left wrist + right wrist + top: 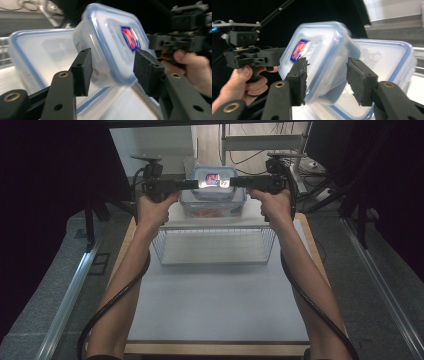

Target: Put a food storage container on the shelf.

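Observation:
A small clear lidded container [215, 180] with a blue rim and a red-and-blue label hangs between my two grippers, just above a larger clear blue-rimmed container [212, 206]. My left gripper [192, 184] reaches it from the left and my right gripper [236, 182] from the right. In the left gripper view the small container [112, 45] is tilted between the jaws of the left gripper [112, 72], over the large lid [37, 55]. In the right gripper view the small container [319, 57] looks blurred, and the right gripper [325, 80] shows a slim gap at one pad [359, 80].
A white wire basket [215, 245] stands on the white table mat [215, 305], just in front of the large container. Dark curtains and stands flank the table, and metal shelving and cables lie behind it. Cables trail back along both forearms.

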Tool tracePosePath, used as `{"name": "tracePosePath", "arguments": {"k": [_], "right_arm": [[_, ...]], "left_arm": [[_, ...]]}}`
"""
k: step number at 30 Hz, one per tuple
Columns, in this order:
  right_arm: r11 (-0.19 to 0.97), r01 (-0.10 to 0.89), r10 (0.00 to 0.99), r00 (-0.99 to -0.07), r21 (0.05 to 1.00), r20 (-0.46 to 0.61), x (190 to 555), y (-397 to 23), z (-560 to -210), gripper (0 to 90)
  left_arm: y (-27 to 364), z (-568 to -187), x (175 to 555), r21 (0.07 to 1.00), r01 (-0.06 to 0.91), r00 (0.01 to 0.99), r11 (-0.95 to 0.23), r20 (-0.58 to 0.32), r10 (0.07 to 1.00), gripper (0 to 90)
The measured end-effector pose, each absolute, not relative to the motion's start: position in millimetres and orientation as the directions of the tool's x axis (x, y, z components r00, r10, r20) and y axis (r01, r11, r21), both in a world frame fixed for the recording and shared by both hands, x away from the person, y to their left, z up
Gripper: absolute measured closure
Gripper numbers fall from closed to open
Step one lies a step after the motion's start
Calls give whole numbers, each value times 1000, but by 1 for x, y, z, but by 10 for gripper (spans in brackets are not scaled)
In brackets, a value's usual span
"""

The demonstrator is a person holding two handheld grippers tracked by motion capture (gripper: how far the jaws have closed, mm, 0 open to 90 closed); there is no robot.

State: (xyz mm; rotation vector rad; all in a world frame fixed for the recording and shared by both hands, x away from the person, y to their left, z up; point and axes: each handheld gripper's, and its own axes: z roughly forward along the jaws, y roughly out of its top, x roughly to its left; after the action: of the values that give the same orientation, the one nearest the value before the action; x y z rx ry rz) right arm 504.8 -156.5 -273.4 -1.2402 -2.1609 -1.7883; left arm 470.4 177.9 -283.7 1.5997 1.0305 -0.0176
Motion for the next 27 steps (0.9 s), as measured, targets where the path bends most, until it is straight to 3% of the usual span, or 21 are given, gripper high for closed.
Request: {"name": "tracePosePath", "arguments": {"k": [6,8,22,27], "right_arm": [[-18,599,544,-666,800,511,508,-154,-275,491],[-12,580,552,-675,814,489,508,-153,-276,475],[115,432,588,-755,895,289,490,-151,-272,226],[159,400,584,-775,903,240,481,-151,-273,167]], "left_arm": [[179,-286,470,797,598,612,83,-521,595,442],[177,-284,469,807,584,612,80,-503,610,390],[172,-283,444,905,418,653,-82,-237,719,157],[169,-285,435,909,400,658,-116,-197,727,113]]}}
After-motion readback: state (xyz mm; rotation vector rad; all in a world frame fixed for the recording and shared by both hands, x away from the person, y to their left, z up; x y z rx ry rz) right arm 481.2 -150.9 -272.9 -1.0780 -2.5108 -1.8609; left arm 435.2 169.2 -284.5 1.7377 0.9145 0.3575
